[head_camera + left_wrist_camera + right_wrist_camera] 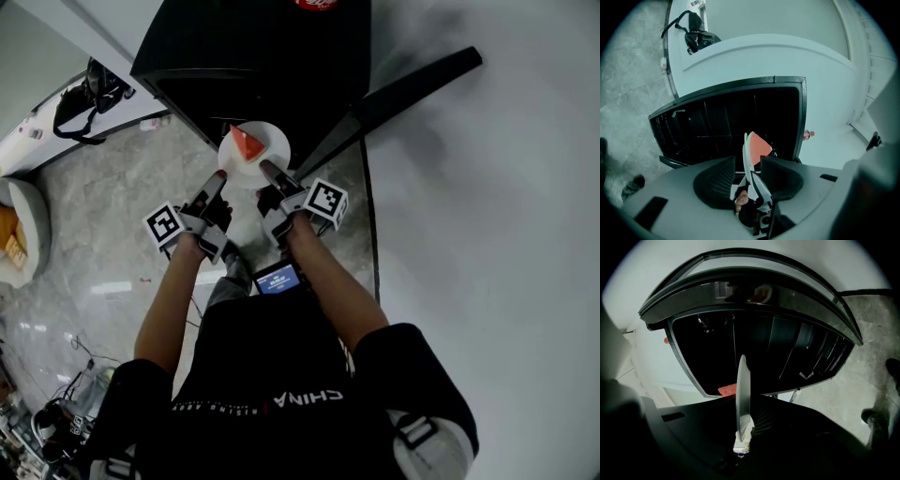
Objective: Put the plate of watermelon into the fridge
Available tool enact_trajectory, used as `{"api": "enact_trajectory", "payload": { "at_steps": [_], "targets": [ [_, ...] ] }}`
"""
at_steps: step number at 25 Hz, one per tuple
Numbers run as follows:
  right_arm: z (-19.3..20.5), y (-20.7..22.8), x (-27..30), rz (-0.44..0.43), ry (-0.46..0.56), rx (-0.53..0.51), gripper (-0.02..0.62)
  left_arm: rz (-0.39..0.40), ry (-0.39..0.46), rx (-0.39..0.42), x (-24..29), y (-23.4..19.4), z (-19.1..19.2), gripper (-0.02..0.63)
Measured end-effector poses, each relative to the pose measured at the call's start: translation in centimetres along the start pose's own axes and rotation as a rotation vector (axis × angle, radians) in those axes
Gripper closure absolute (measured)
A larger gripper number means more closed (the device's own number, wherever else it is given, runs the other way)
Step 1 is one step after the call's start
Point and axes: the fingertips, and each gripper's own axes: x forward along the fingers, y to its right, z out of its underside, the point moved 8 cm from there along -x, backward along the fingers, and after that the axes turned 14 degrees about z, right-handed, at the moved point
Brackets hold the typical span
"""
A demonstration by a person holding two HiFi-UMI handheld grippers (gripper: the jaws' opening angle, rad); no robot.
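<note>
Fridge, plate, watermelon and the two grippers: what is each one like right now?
Fridge: door open, dark inside.
Plate: held in front of the fridge, not inside yet.
Watermelon: one slice, lying on the plate.
Left gripper: open, with the plate's rim between its jaws.
Right gripper: shut on the plate's rim.

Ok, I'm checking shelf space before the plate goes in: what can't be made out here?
Fridge interior: too dark in every view, free shelf space unclear.
Watermelon: right gripper view, mostly hidden behind the plate.
Red shape atop the fridge: head view, cut off by the top edge.
Small red object beside the fridge: left gripper view, too small.
</note>
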Motion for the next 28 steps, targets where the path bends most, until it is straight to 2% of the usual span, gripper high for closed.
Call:
{"api": "enact_trajectory", "payload": {
  "at_steps": [4, 12, 17, 22, 28],
  "targets": [
    [-1.0, 1.2, 2.1, 0.013, 0.064, 0.006, 0.574, -0.018, -0.006, -0.009, -0.6, -1.6, -0.3, 0.457],
    [-2.8, 3.7, 6.9, 0.036, 0.137, 0.073, 0.574, -0.031, -0.073, 0.007, 0.3, -4.9, -0.4, 0.457],
    [-4.2, 5.6, 10.2, 0.058, 0.173, 0.093, 0.574, -0.032, -0.059, 0.025, 0.8, -7.4, -1.6, 0.457],
    [-5.6, 7.9, 12.6, 0.08, 0.214, 0.101, 0.574, -0.039, -0.095, 0.035, 1.3, -9.7, -2.0, 0.457],
    [-7.4, 9.3, 14.8, 0.082, 0.271, 0.117, 0.574, -0.053, -0.098, 0.032, 1.9, -12.0, -3.2, 0.457]
  ]
}}
